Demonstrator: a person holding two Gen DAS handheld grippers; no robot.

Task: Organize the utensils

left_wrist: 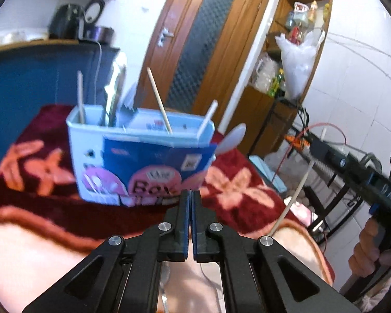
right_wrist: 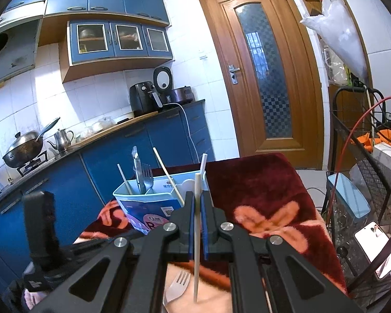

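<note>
One white chopstick (right_wrist: 197,234) stands nearly upright in the right tool (right_wrist: 197,195), its long axis running top to bottom at the centre of the right wrist frame, lower end near a fork (right_wrist: 177,285) lying on the red blanket (right_wrist: 260,182) with tines toward the top of the frame. Behind it, mid-frame, the pale blue box (right_wrist: 140,206) holds several upright items: thin sticks leaning to the upper left, a metal fork and other utensils in its left compartment, and a white stick at its right corner. In the left wrist frame the box (left_wrist: 91,161) sits at centre, a spoon (left_wrist: 230,138) poking out at its right side. Right tool pinches the chopstick between its pads. Left tool (left_wrist: 189,195) is pressed together with nothing between its pads, low in the frame before the box.
</note>
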